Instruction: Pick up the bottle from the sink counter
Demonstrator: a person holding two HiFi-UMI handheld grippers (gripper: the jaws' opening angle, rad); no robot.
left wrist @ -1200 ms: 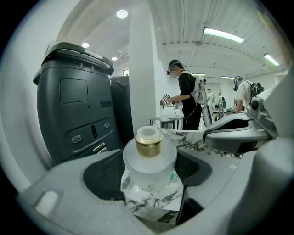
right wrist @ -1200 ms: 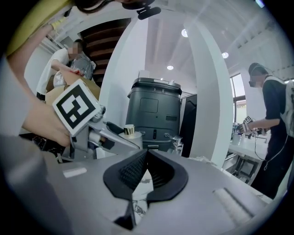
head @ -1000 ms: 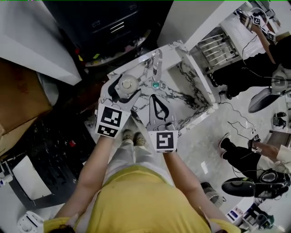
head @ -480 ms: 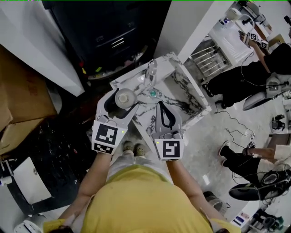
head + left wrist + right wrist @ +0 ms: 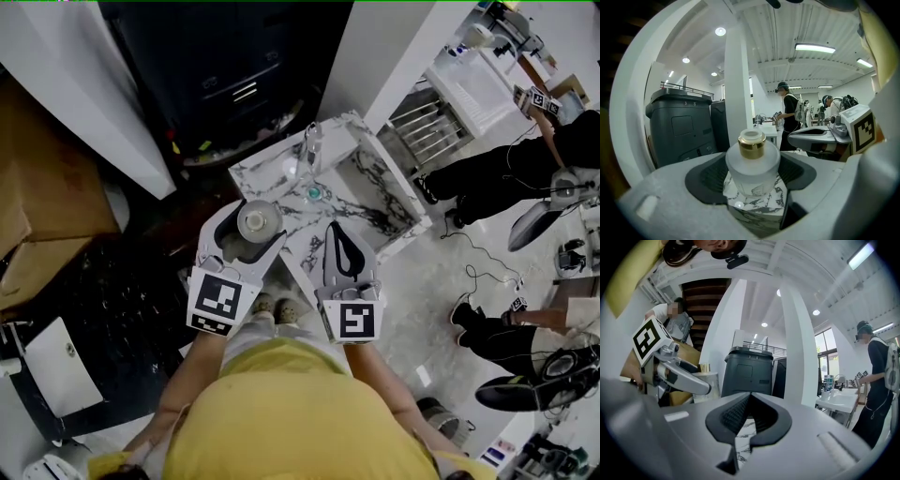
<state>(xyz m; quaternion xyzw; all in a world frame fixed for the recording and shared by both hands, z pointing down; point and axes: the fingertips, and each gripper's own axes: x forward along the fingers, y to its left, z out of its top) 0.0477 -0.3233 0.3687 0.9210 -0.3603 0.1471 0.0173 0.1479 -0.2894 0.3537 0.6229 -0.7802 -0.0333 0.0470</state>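
Observation:
A frosted glass bottle (image 5: 258,220) with a gold cap sits between the jaws of my left gripper (image 5: 255,223), which is shut on it at the near left corner of the marble sink counter (image 5: 281,178). In the left gripper view the bottle (image 5: 752,159) stands upright between the dark pads (image 5: 710,177), with marble showing just beneath it; whether it touches the counter I cannot tell. My right gripper (image 5: 334,228) hovers over the counter's front edge, shut and empty; its ribbed pads (image 5: 736,414) meet at the tips.
A chrome faucet (image 5: 311,150) and a small teal object (image 5: 315,192) stand at the back of the counter, beside the sink basin (image 5: 375,183). A dark bin (image 5: 682,126) is behind. Cardboard boxes (image 5: 37,206) lie left, and people (image 5: 525,159) stand right.
My left gripper has drawn back toward me with the bottle, from further in on the counter to its near corner. The right gripper has stayed shut, shifting slightly with the body.

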